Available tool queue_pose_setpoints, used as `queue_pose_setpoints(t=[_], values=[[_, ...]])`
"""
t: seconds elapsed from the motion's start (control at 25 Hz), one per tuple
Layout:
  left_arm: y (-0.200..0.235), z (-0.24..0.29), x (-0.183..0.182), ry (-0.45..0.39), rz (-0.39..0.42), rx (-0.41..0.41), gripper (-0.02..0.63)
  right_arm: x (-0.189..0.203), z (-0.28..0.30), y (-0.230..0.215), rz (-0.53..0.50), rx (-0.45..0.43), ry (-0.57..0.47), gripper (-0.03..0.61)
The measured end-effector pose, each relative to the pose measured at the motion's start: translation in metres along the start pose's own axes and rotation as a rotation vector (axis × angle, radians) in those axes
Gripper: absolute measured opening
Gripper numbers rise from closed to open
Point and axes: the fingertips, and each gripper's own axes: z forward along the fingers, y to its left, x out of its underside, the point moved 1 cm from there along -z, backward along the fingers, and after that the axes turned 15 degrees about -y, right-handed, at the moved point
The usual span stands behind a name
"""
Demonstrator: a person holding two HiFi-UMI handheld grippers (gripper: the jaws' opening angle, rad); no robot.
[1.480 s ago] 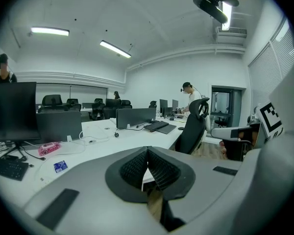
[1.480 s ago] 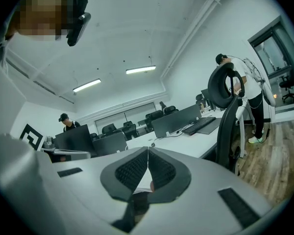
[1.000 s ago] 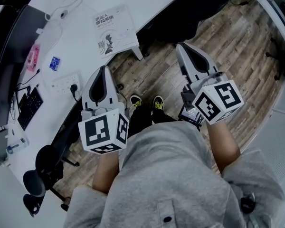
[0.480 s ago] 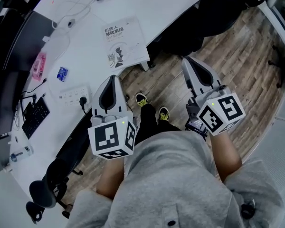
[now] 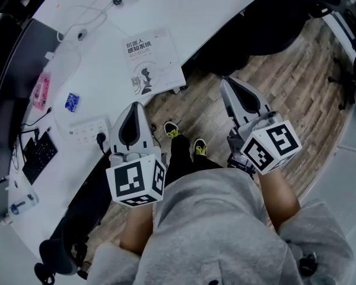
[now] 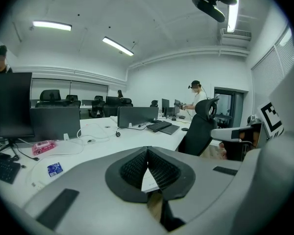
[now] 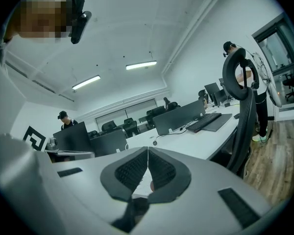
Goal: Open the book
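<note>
A closed white book (image 5: 151, 64) with dark print on its cover lies near the front edge of the white desk (image 5: 107, 28). My left gripper (image 5: 135, 105) is shut and empty. It hovers just short of the book's near edge, over the desk's rim. My right gripper (image 5: 226, 82) is also shut and empty, off the desk to the book's right, above the wooden floor (image 5: 285, 70). In the left gripper view the pads (image 6: 137, 166) meet, with a sliver of the book (image 6: 149, 181) showing below them. The pads (image 7: 159, 170) meet in the right gripper view too.
On the desk left of the book lie a white power strip (image 5: 86, 127), a blue packet (image 5: 72, 101), a pink object (image 5: 41, 91), cables and a black keyboard (image 5: 38, 156). A black office chair (image 5: 59, 254) stands at lower left. The person's shoes (image 5: 184, 138) stand on the floor.
Both grippers have drifted a little forward toward the desk, so the book now lies closer to the left gripper's tip. Both pairs of jaws stay shut.
</note>
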Motion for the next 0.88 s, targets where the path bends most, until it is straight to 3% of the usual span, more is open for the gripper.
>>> queue_pose_setpoints(t=[0.88], values=[[0.049,0.039,0.052,0.108,-0.051,-0.024,0.009,0.052,0.039,-0.01,0.066,0.053,0.092,0.028]])
